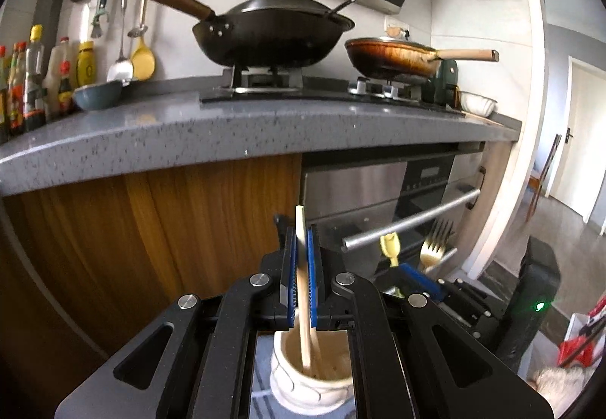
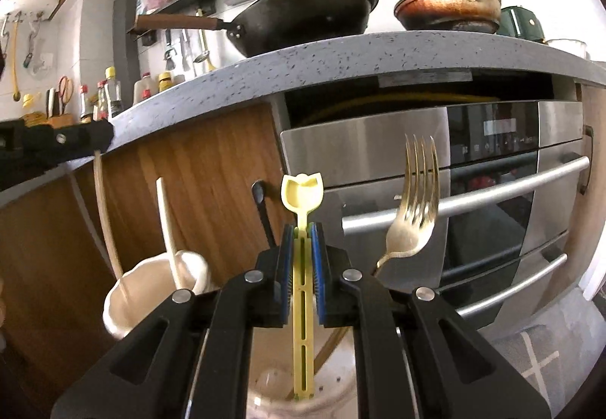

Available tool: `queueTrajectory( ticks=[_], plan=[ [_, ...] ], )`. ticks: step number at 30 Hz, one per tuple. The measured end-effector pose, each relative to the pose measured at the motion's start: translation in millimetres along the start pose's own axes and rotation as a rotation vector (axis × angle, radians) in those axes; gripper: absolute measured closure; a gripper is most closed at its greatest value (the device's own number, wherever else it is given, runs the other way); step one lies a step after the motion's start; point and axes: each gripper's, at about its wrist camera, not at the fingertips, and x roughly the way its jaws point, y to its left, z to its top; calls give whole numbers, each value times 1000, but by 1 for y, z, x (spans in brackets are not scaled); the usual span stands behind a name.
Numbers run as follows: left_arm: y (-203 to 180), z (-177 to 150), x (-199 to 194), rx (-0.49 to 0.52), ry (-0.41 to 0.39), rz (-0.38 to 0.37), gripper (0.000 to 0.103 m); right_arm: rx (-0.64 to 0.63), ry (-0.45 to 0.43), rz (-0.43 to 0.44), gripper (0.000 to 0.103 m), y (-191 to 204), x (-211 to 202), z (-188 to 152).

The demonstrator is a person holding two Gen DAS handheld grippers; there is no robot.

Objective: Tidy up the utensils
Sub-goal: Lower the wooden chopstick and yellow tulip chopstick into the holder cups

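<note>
While each tool [image 1: 301,267] [image 2: 303,260] grips one utensil, one fork [image 2: 413,214] stands free.

Pans [image 1: 265,36] counted on the stove: two
Chopsticks [image 2: 168,225]: two
Forks [image 2: 413,214]: one
Holders [image 2: 151,290]: two

Pale wooden chopstick [image 1: 303,290]: we see it upright in the cream ceramic holder [image 1: 303,377].
Yellow plastic scoop [image 2: 303,267]: upright; gold metal fork [image 2: 413,207] at three o'clock.
</note>
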Motion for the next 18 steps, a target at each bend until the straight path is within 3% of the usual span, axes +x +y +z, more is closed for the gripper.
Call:
queueTrajectory(
  ticks=[13,18],
  plan=[
    [-1,-33,14,-4,118,-12,97,-43,128,17,93,5,-14,-18],
    [-9,-34,12,25,122,-8,97,-32,175,8,93,2,-8,-21]
  ],
)
